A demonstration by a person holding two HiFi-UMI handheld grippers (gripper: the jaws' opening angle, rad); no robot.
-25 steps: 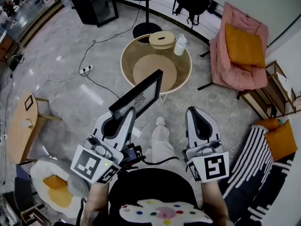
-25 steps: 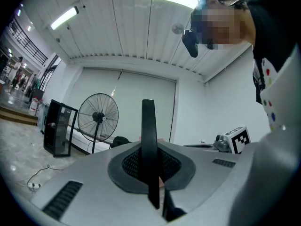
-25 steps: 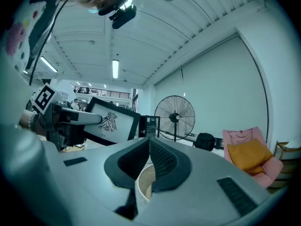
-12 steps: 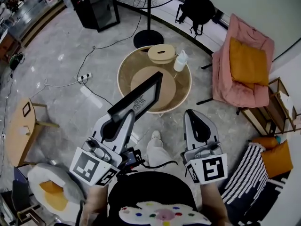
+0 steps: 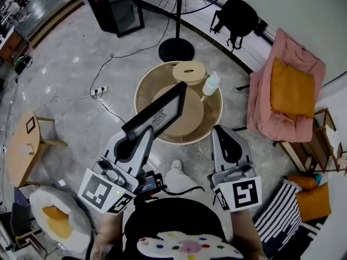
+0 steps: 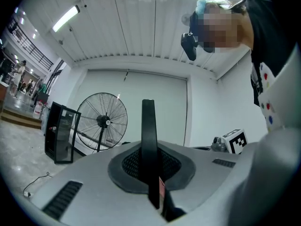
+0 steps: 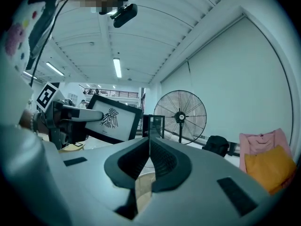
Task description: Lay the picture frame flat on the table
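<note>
Picture frame (image 5: 158, 111), black-edged with a bird print on white, is off the table (image 5: 191, 121). It is held aloft at a tilt in the centre of the head view, overlapping the round table's lower-left rim. The left claw (image 5: 132, 143) is clamped on the frame's lower corner; in the left gripper view the frame (image 6: 148, 121) stands edge-on between the pads. The right claw (image 5: 227, 144), lower right of centre, is closed on nothing, its jaws meeting in the right gripper view, where the frame (image 7: 113, 119) shows at left. On the table's upper part sit a round wooden lid (image 5: 188, 72) and, just beside it, a white bottle (image 5: 211, 84). A pink armchair (image 5: 268, 110) stands at right.
</note>
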